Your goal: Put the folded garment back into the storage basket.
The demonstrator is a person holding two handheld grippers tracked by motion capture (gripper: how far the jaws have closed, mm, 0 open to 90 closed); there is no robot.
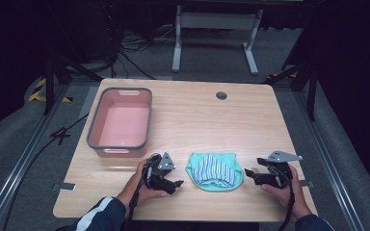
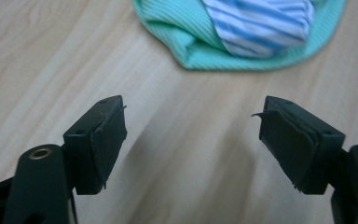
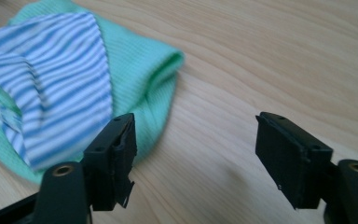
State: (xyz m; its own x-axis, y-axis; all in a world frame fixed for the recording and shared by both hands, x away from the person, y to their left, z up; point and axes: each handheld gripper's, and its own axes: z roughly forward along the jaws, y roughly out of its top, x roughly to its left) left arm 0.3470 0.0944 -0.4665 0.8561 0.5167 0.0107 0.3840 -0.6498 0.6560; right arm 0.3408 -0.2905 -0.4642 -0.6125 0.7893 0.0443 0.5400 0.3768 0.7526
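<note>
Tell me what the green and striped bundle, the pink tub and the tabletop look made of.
Green and blue-striped cloth bundle: soft knit fabric, ribbed on the green part, folds showing. Pink grey-rimmed rectangular tub: probably moulded plastic, smooth and matte; the rim may be rubbery. Pale wood-grain tabletop: wood or laminate, with printed-looking grain.

Light: bright on the table (image 1: 197, 120), dark all round it.
Shadows: soft smudges on the wood between each gripper's jaws.
Focus: cloth (image 2: 242, 32) ahead of the left gripper (image 2: 193, 135) is blurred.
Sharpness: high view grainy.
</note>
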